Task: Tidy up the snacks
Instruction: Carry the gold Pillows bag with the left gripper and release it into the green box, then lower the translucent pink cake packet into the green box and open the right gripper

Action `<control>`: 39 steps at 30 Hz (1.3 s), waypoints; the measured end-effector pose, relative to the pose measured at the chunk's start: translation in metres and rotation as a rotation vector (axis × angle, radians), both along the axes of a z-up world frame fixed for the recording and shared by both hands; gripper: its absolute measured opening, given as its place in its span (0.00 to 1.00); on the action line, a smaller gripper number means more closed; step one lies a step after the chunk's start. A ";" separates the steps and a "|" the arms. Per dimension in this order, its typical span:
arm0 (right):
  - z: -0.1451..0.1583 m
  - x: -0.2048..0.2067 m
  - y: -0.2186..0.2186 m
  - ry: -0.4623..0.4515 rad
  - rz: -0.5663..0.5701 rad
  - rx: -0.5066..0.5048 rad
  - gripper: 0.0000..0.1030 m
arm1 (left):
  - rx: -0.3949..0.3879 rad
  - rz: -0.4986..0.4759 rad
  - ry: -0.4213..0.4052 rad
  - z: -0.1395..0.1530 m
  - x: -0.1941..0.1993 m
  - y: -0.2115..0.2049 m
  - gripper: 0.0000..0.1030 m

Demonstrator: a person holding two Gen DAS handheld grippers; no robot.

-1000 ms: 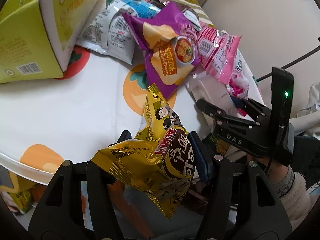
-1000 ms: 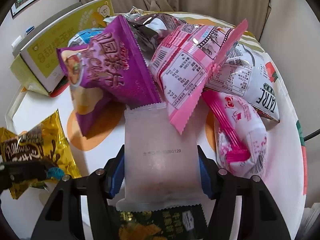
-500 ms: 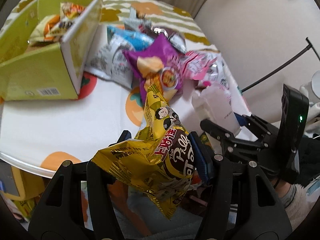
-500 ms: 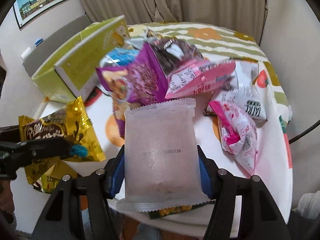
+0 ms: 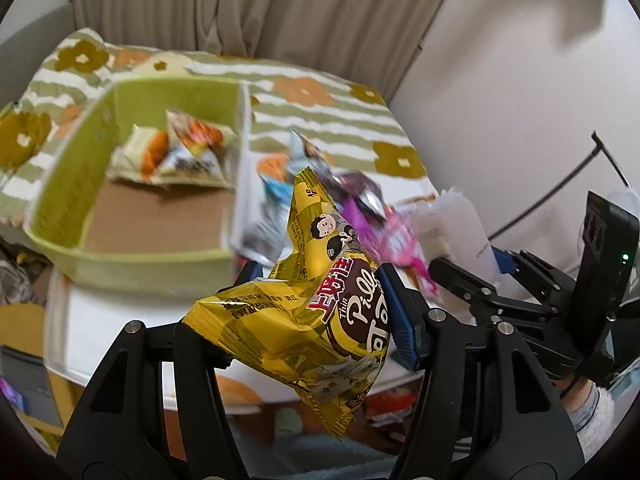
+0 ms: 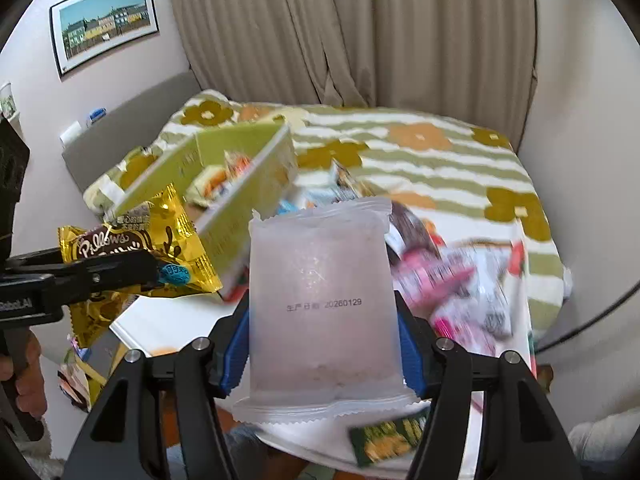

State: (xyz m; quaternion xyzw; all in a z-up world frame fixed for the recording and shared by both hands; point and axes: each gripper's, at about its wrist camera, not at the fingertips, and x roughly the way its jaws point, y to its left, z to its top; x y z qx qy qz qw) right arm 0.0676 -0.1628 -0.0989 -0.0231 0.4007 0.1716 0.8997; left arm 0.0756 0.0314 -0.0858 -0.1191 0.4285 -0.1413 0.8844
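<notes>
My left gripper (image 5: 320,296) is shut on a crumpled gold Pillows snack bag (image 5: 320,304), held in the air above the table's near edge. The same gold bag (image 6: 136,256) shows at the left of the right wrist view, pinched by the left gripper (image 6: 160,272). My right gripper (image 6: 322,344) is shut on a frosted white packet (image 6: 320,304) with a printed date, held upright. That white packet (image 5: 460,232) also appears at the right of the left wrist view. A green open box (image 5: 132,200) with a few snack bags inside sits on the table.
A heap of pink, purple and white snack bags (image 6: 460,280) lies on the round table (image 5: 120,320), right of the box (image 6: 240,184). Behind the table are a flowered striped cloth (image 6: 420,148) and curtains. A person's hand (image 6: 24,380) grips the left tool.
Both grippers have risen with their packets, well above the table. The views now look down into the green box, and the snack heap appears farther away.
</notes>
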 end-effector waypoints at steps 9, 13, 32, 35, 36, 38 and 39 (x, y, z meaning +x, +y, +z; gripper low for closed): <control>0.030 0.042 0.082 -0.053 0.056 0.053 0.57 | 0.043 0.083 -0.008 0.018 0.047 0.088 0.54; 0.024 0.068 0.120 -0.012 0.082 0.086 0.57 | 0.068 0.107 0.030 0.004 0.071 0.127 0.54; -0.026 0.130 0.215 0.153 -0.002 0.027 0.57 | 0.246 -0.043 0.120 -0.066 0.139 0.186 0.98; -0.033 0.134 0.220 0.174 -0.008 0.009 0.57 | 0.223 -0.039 0.113 -0.063 0.132 0.197 0.98; -0.035 0.136 0.223 0.185 -0.006 0.006 0.57 | 0.215 -0.035 0.109 -0.062 0.130 0.200 0.98; -0.040 0.140 0.229 0.205 0.004 -0.004 0.57 | 0.206 -0.018 0.095 -0.059 0.127 0.207 0.98; -0.043 0.143 0.232 0.216 0.010 -0.011 0.57 | 0.207 -0.009 0.091 -0.058 0.125 0.209 0.98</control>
